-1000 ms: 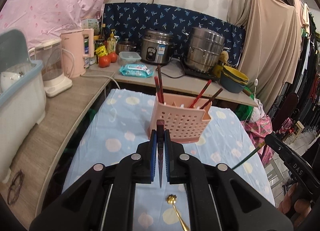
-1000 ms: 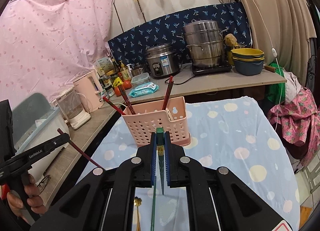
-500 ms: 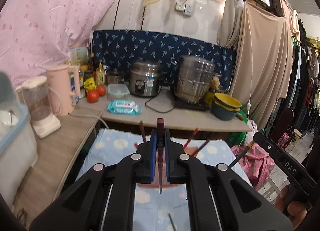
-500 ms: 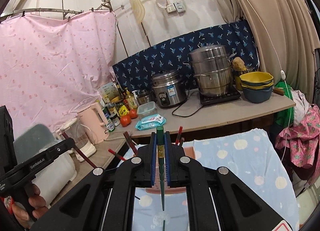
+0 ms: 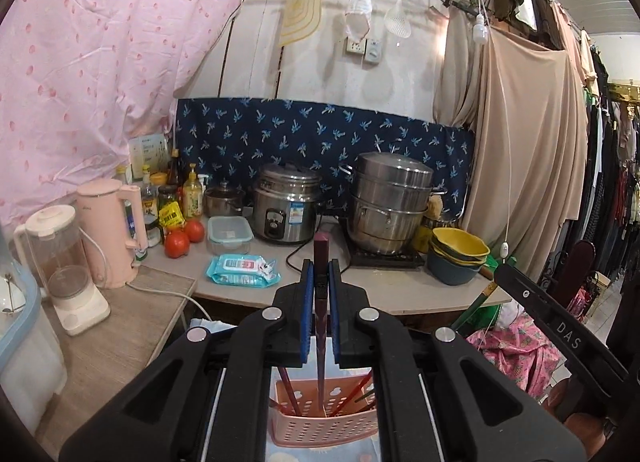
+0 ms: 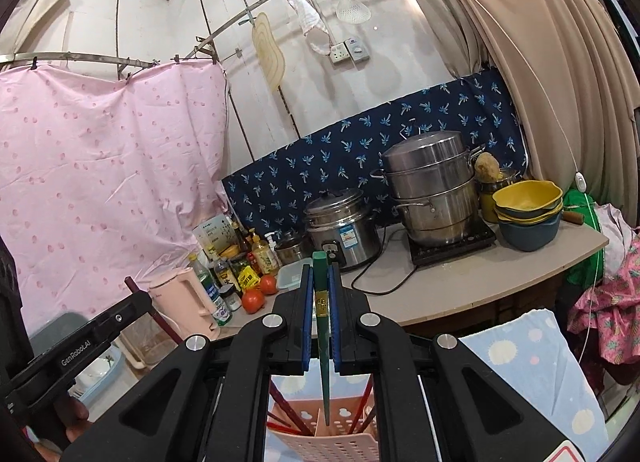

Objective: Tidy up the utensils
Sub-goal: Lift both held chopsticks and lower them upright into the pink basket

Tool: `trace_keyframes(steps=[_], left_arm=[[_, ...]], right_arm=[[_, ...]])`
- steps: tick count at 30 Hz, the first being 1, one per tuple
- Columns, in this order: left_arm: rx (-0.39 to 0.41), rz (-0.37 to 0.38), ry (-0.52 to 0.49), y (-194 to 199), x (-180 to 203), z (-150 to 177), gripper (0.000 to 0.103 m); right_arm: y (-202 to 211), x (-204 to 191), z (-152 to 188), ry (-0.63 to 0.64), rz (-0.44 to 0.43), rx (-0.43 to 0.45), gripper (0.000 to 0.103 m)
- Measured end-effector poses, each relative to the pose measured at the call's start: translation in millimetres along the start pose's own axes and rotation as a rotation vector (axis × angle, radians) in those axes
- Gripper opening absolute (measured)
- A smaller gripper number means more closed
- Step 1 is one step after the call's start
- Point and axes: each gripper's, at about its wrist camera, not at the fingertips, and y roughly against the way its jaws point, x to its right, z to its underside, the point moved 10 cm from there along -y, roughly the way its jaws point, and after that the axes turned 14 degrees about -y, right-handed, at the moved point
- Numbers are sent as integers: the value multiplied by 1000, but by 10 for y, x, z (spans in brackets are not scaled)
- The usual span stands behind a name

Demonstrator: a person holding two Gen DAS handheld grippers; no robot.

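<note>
1. The left hand-held gripper (image 5: pixel 320 282) is clenched on one dark red chopstick (image 5: pixel 321 326). The stick stands almost upright, and its thin tip hangs just over the pink utensil basket (image 5: pixel 324 428).
2. The right hand-held gripper (image 6: pixel 320 286) is clenched on one green chopstick (image 6: pixel 323 350) with a gold band. Its tip also points down into the pink basket below it.
3. The basket has lots of little holes and sits on a blue cloth with pale dots (image 6: pixel 532 374). A few red chopsticks (image 6: pixel 288 414) already lean inside it (at least three show in the right view, the rest are hidden by the black arms).
4. Behind it is a long surface (image 5: pixel 400 286) with one rice cooker (image 5: pixel 286 208), one tall steel steamer pot (image 5: pixel 390 204) and one stack of bowls (image 5: pixel 458 256), yellow on top and blue below.
5. There are two tomatoes (image 5: pixel 184 238), one clear food box (image 5: pixel 229 230), one blue pack of wipes (image 5: pixel 242 265), one pink kettle (image 5: pixel 112 230) and one blender (image 5: pixel 64 266).
6. A bunch of sauce bottles (image 5: pixel 176 194) stands in the corner, too crowded to count.
</note>
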Motion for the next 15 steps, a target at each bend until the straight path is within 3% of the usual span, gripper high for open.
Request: trace_keyframes(steps=[15], left_arm=[[-149, -6, 33, -554, -97, 671, 7]], right_arm=[[-517, 387, 650, 16, 90, -148, 7]])
